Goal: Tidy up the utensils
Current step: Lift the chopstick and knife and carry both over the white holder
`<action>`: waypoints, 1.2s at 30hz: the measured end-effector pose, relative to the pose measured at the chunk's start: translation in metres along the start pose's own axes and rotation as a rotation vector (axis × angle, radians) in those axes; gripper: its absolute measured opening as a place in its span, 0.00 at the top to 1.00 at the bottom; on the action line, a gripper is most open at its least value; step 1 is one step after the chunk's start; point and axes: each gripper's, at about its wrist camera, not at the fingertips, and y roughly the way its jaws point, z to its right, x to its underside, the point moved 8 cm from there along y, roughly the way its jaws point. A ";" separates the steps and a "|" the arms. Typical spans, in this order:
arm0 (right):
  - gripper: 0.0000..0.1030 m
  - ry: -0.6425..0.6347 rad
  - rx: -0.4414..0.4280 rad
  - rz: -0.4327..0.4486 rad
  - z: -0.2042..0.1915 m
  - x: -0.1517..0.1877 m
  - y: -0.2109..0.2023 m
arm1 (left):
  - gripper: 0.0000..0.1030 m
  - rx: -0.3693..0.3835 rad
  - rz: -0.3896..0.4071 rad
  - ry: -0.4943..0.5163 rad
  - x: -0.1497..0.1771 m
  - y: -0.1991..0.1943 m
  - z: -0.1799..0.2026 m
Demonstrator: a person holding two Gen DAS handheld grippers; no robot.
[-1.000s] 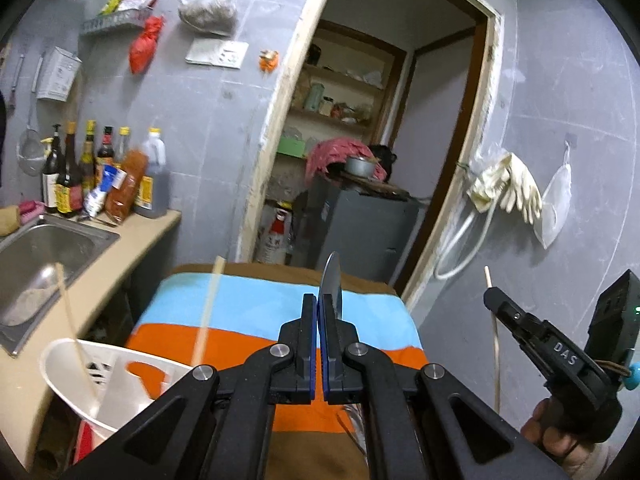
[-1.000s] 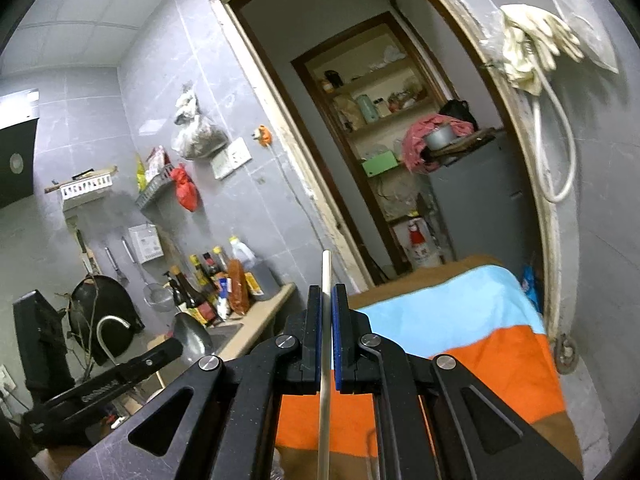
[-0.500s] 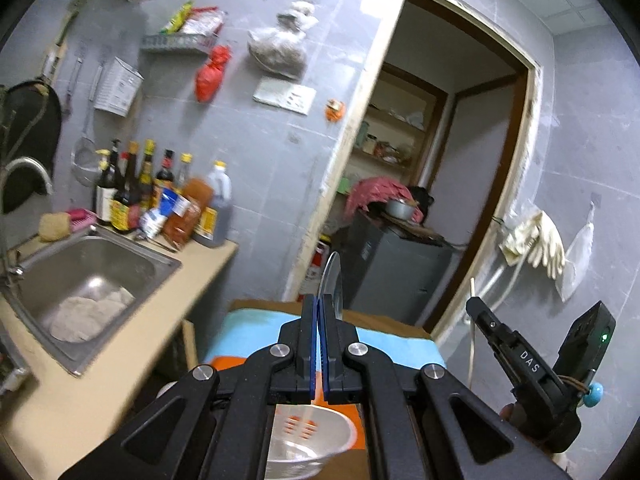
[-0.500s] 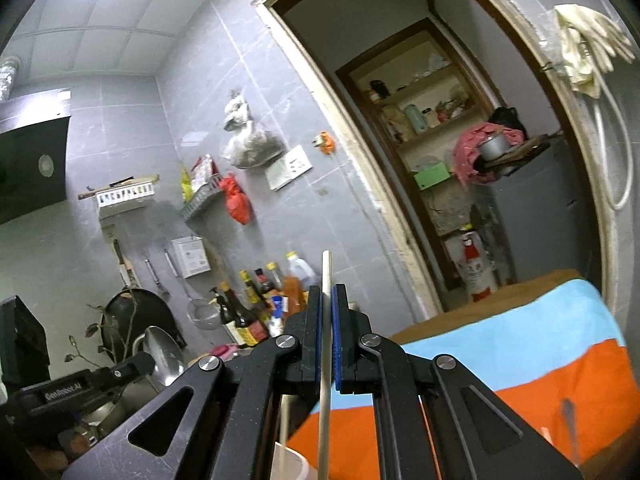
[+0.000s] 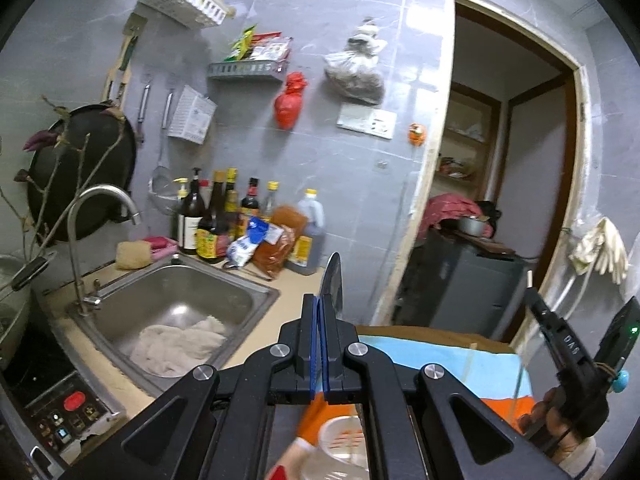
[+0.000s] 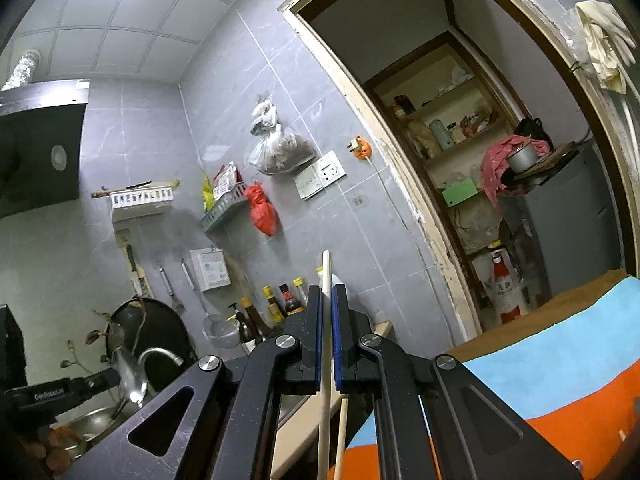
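My left gripper [image 5: 319, 304] is shut on a metal spoon [image 5: 333, 280], whose bowl stands upright above the fingertips. It also shows from the side in the right wrist view [image 6: 100, 380], with the spoon [image 6: 130, 376] pointing up. My right gripper [image 6: 327, 296] is shut on a pale chopstick [image 6: 325, 320] that runs straight up between the pads. A second chopstick [image 6: 341, 436] shows below the jaws. The right gripper also shows at the right of the left wrist view [image 5: 538, 304]. A white plastic utensil holder [image 5: 344, 440] sits below my left gripper, partly hidden.
A steel sink [image 5: 180, 312] with a white cloth and a tap [image 5: 100, 216] lies left. Sauce bottles [image 5: 224, 220] line the tiled wall. A striped blue and orange cloth [image 5: 440, 364] covers the table. A black wok [image 5: 80, 176] hangs on the wall. A doorway [image 5: 508, 184] opens at the right.
Both grippers have tilted up and turned left, so the sink and wall now fill the views. The utensil holder has dropped to the bottom edge. Both grips are unchanged.
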 end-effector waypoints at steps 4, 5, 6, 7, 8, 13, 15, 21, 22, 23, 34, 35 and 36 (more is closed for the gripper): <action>0.96 -0.011 0.035 0.016 0.002 0.009 0.007 | 0.98 -0.012 -0.022 -0.007 0.010 0.016 -0.009; 0.96 -0.024 0.037 0.015 0.001 0.011 0.009 | 0.98 -0.015 -0.027 -0.002 0.013 0.019 -0.009; 0.96 -0.035 0.038 0.009 0.001 0.014 0.011 | 0.98 -0.017 -0.032 0.007 0.016 0.023 -0.008; 0.96 -0.045 0.040 0.002 0.000 0.015 0.012 | 0.98 -0.018 -0.035 0.017 0.019 0.025 -0.005; 0.96 -0.060 0.040 -0.008 -0.001 0.018 0.013 | 0.98 -0.018 -0.037 0.028 0.021 0.027 -0.003; 0.96 -0.119 0.047 -0.038 -0.005 0.026 0.016 | 0.98 -0.008 -0.047 0.084 0.034 0.033 0.011; 0.96 -0.119 0.054 -0.041 -0.003 0.028 0.014 | 0.98 -0.004 -0.060 0.096 0.040 0.036 0.016; 0.96 -0.115 0.055 -0.044 0.000 0.030 0.013 | 0.98 -0.014 -0.094 0.135 0.053 0.041 0.024; 0.96 -0.118 0.054 -0.046 0.000 0.031 0.014 | 0.98 -0.013 -0.101 0.136 0.054 0.041 0.025; 0.96 -0.119 0.052 -0.046 0.001 0.032 0.014 | 0.98 -0.013 -0.106 0.137 0.055 0.042 0.025; 0.96 -0.089 0.041 -0.021 0.006 0.031 0.009 | 0.96 0.019 -0.168 0.125 0.065 0.040 0.031; 0.96 -0.088 0.039 -0.022 0.006 0.031 0.009 | 0.96 0.021 -0.171 0.124 0.065 0.039 0.031; 0.96 -0.087 0.036 -0.025 0.006 0.032 0.009 | 0.96 0.027 -0.177 0.121 0.067 0.038 0.032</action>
